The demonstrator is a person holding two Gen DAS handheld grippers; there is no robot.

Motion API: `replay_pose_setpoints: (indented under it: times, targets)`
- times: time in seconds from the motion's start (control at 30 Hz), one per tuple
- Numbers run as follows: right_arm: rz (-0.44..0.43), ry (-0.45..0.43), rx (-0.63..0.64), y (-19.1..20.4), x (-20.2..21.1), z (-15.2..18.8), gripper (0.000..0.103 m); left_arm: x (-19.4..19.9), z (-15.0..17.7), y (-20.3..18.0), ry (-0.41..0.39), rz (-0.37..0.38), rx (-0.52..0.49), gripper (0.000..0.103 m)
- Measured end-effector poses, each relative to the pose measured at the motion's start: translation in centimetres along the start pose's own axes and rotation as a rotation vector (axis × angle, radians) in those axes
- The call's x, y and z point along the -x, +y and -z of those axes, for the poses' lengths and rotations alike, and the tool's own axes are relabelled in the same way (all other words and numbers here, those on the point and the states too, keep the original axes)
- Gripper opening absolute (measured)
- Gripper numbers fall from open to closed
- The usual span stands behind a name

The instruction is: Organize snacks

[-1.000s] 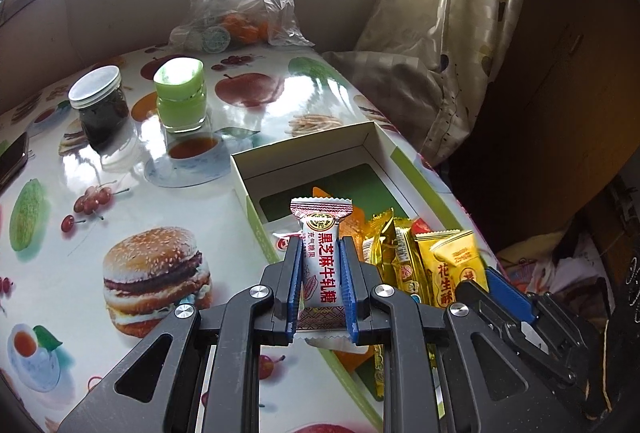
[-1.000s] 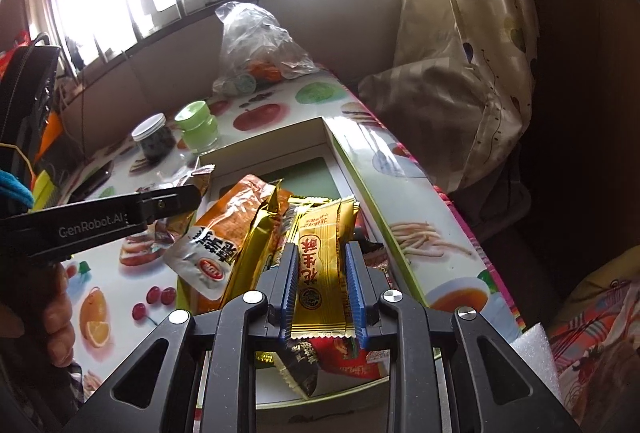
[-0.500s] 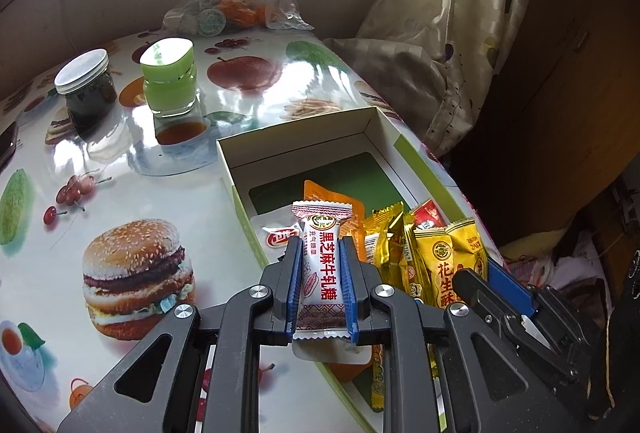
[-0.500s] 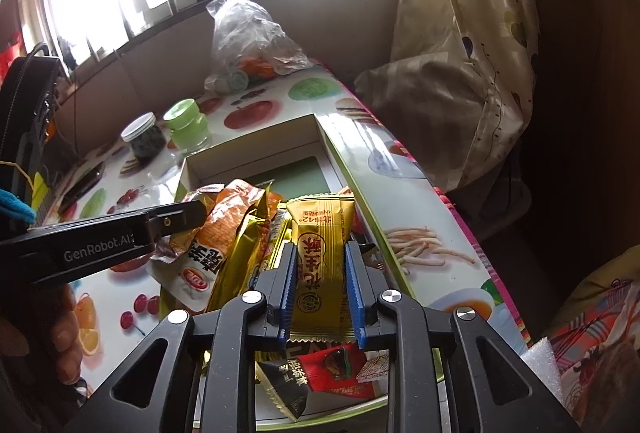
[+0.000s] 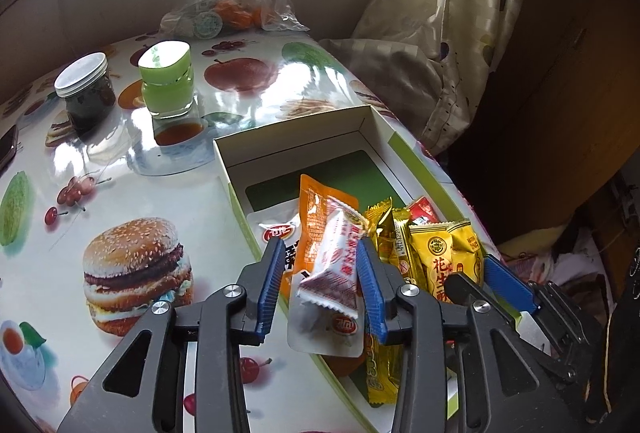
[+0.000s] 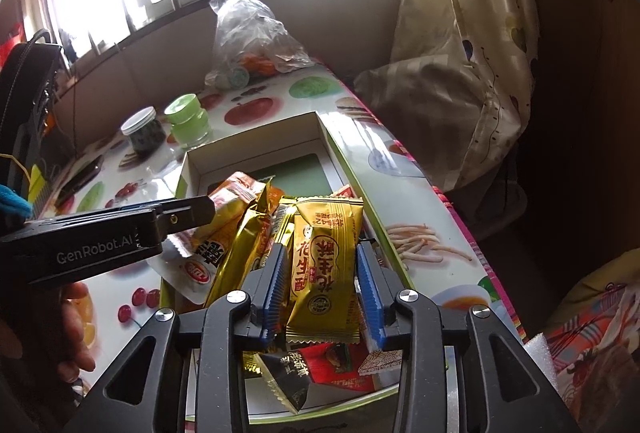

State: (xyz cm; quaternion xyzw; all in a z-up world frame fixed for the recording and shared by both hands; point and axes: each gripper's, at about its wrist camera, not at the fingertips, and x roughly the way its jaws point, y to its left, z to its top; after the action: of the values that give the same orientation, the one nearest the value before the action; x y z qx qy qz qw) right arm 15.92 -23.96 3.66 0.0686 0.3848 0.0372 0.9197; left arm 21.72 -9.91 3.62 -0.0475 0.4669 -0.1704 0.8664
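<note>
"GenRobot.AI" in white on left gripper's black body (image 6: 96, 247). Yellow snack packet (image 6: 326, 265): "花生酥", seen upside down. Same "花生酥" on yellow packet (image 5: 450, 261) in left wrist view.

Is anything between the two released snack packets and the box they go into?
Nothing visible. The white packet and the yellow packet sit between just-opened claw pads, directly over the box, already piled with snacks.

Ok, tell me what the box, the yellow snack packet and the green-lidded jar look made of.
Box: thin cardboard, matte white inside, judging by its folded corners and sharp edges.
Yellow snack packet: glossy plastic or foil film, with crimped ends and shiny creases.
Green-lidded jar: clear body, glass or hard plastic, can't tell which; the lid looks like smooth plastic.
</note>
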Motion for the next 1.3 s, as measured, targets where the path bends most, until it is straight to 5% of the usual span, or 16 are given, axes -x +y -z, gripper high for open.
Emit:
replay_pose_setpoints:
  times: [0.7,1.03,1.3]
  targets:
    - [0.028,-0.029,-0.006,0.1,3.3,1.6,0.045,4.7,2.9,-1.0,-0.07,-0.034,-0.031,0.04]
    - [0.042,-0.021,-0.012,0.4,5.5,3.7,0.046,6.6,6.7,-1.1,-0.074,-0.125,-0.041,0.04]
    - [0.067,0.001,-0.02,0.5,6.1,6.1,0.046,6.8,9.9,-1.2,-0.051,-0.127,-0.049,0.04]
